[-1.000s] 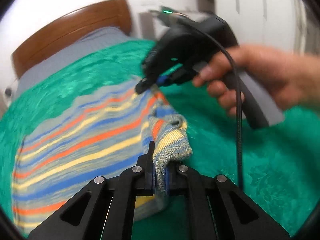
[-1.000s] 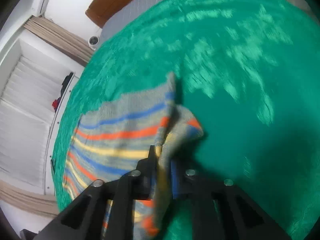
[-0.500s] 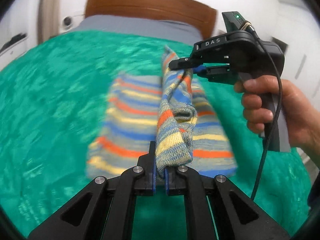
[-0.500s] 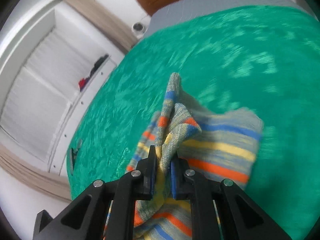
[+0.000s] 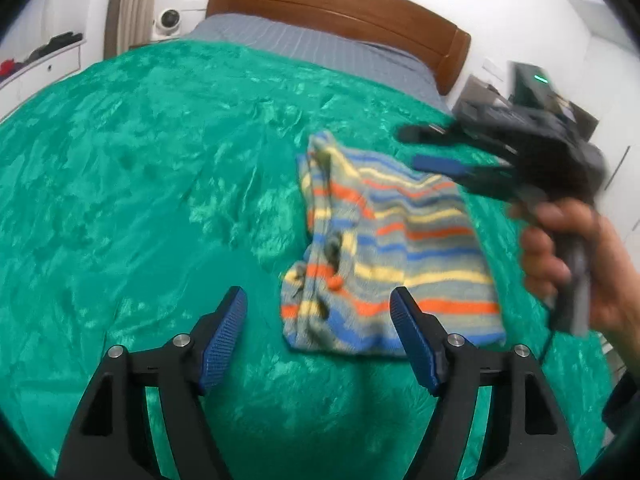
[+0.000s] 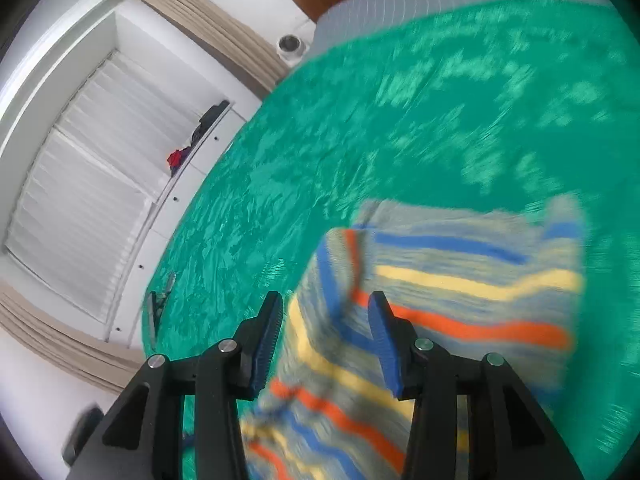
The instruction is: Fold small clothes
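A small striped knit garment (image 5: 384, 248), grey with orange, yellow and blue bands, lies folded over on the green bedspread (image 5: 140, 184). My left gripper (image 5: 320, 312) hovers just in front of its near edge; its jaws are opening, wide apart, with nothing gripped. In the left wrist view the right gripper (image 5: 424, 148) hangs blurred above the garment's far right corner, held by a hand (image 5: 568, 256). In the right wrist view my right gripper (image 6: 324, 320) is opening above the garment (image 6: 460, 292), which lies loose below the fingers.
A wooden headboard (image 5: 340, 4) and grey pillow area (image 5: 312, 44) stand beyond the bedspread. A white shelf unit (image 6: 100, 184) with small items runs along the bed's left side. A dark box (image 5: 532, 92) sits at the right by the wall.
Both grippers have let go of the garment and spread their jaws. The raised fold has dropped flat onto the bedspread. The right gripper has drawn off to the right.
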Available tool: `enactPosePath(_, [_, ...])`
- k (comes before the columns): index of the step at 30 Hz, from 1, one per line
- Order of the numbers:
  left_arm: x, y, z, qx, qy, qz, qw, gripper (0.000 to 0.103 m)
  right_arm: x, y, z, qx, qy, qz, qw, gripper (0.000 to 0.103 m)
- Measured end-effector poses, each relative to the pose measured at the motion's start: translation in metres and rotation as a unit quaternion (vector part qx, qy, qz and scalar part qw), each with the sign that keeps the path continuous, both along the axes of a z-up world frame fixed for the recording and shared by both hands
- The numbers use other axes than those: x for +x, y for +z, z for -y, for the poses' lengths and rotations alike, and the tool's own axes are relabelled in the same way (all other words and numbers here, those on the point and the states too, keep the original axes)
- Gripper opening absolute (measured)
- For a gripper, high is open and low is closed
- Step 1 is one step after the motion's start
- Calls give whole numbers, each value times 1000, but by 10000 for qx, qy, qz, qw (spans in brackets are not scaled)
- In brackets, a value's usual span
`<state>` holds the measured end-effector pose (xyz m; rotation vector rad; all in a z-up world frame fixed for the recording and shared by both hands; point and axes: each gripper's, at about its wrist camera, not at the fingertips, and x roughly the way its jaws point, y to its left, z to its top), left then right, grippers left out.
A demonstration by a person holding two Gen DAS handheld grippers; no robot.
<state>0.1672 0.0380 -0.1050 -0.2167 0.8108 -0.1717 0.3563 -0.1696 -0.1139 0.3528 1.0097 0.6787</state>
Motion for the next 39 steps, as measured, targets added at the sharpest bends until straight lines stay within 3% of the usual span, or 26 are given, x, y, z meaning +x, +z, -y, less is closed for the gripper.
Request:
enactPosePath(4, [37,-4,4,339,97,-112,9993,76,-49,12,18,-461,311,368,9978,45])
enactPosePath(6, [59,-21,-2,600,407,-563,9958,66,-73,3,23,-507,440,368,9971,45])
enactPosePath(9, [71,-39,-21,207,540,-1019,9931,70,-98,-39,25,-984,387,61,9944,45])
enactPosePath(11, [72,-32,-23,286,457,-1035,9932,70,-107,-41,28,-1034,343,171,9939,45])
enactPosePath(13, [67,-18,-24,370,375,-889,9946,72,-107,-30,31,-1044,259,255,9939,45])
enactPosePath(15, [64,-2,-21,249,178,-660,9973,83,-101,-12,32,-1060,139,542,9928,45])
enactPosePath(17, [77,6,-10,145,-139,-543,9983,87,-89,0,31,-1169,103,720,9905,45])
enactPosePath(19, [97,2,2,322,-279,-619,9972,87,-77,3,27,-1254,46,739,9893,45])
enactPosePath(23, [139,-31,-4,873,217,-1137,9894,77,-50,-25,19,-1415,-77,393,9891,45])
enactPosePath(25, [147,-47,-18,528,373,-1319,9891,77,-43,-49,17,-1534,-127,158,9880,46])
enactPosePath(31, [112,-20,-33,530,255,-1022,9930,76,-75,-27,24,-1495,-416,502,9866,46])
enactPosePath(34, [75,-12,-38,354,81,-920,9951,89,-110,-14,22,-1423,-264,781,9864,54])
enactPosePath(35, [68,-15,-36,396,51,-912,9950,94,-120,-16,18,-1460,-199,820,9857,55])
enactPosePath(38, [52,-45,-27,940,11,-1209,9882,94,-136,-43,3,-1820,22,539,9818,57])
enactPosePath(39, [48,-51,-27,950,28,-1260,9875,94,-143,-49,2,-1959,-6,518,9793,57])
